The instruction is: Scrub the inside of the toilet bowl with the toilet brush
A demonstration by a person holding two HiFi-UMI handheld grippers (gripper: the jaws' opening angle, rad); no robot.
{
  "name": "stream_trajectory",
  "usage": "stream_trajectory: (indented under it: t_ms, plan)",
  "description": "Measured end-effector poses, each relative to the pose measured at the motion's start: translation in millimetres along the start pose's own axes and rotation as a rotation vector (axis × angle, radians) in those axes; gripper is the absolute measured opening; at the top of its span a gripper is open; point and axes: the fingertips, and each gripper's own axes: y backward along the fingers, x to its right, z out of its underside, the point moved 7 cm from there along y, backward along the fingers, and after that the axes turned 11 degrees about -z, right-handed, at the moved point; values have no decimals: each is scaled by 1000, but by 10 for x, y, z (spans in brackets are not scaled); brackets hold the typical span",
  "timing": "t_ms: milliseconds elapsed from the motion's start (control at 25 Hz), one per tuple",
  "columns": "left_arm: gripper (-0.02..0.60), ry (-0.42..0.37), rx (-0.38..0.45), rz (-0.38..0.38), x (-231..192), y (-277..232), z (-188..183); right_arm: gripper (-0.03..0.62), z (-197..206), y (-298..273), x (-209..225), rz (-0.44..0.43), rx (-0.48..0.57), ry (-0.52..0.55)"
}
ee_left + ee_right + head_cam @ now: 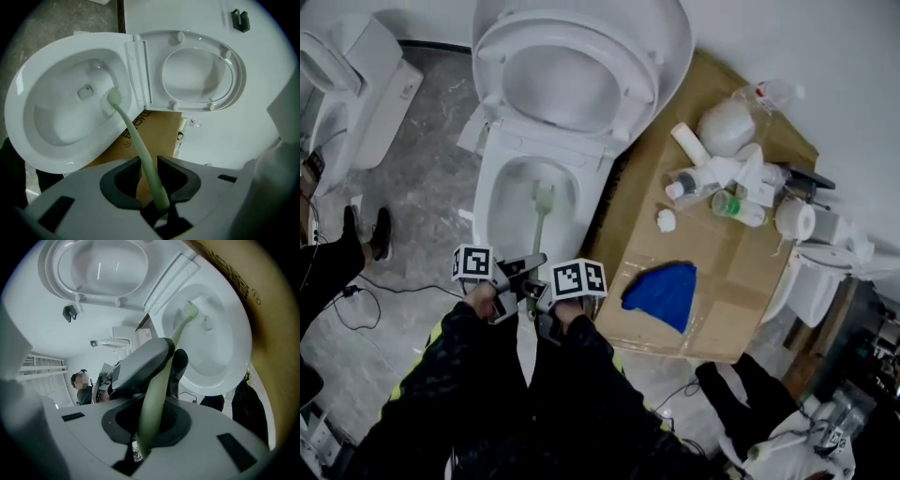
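Left gripper (149, 177) fingers (123, 178) clamp the brush (139, 147) handle; right gripper (150, 420) fingers (178, 420) clamp it just behind. Brush head rests inside the bowl (56, 131), against its wall; seat (236, 75) raised. Floor (422, 187): grey marbled stone, cables (389, 289) on it. Cardboard (731, 272) beside the toilet carries bottles (712, 178) and a blue cloth (664, 292). White wall (825, 56) behind.

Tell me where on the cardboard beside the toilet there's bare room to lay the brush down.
Best bare patch: the cardboard between the blue cloth and the bottles, right of the small white wad. A narrower strip runs along the toilet side. The far corner is crowded with bottles and a white roll.
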Motion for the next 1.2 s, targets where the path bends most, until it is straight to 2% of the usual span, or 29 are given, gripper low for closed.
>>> stream_trajectory:
  t_ms: [200, 400, 640, 1000, 1200]
  plan:
    - [112, -12, 72, -6, 287, 184, 159, 35, 143, 104, -293, -20, -53, 45]
    - [112, -19, 94, -10, 533, 362, 414, 35, 396, 237, -560, -43, -79, 64]
    - [110, -11, 86, 30, 780, 524, 712, 35, 694, 350, -797, -49, -85, 99]
    - [109, -108, 62, 46, 970, 867, 1143, 35, 1240, 387, -1061, -67, -39, 167]
    - [107, -131, 63, 55, 972, 1155, 1438, 35, 1630, 314, -1172, -76, -28, 204]
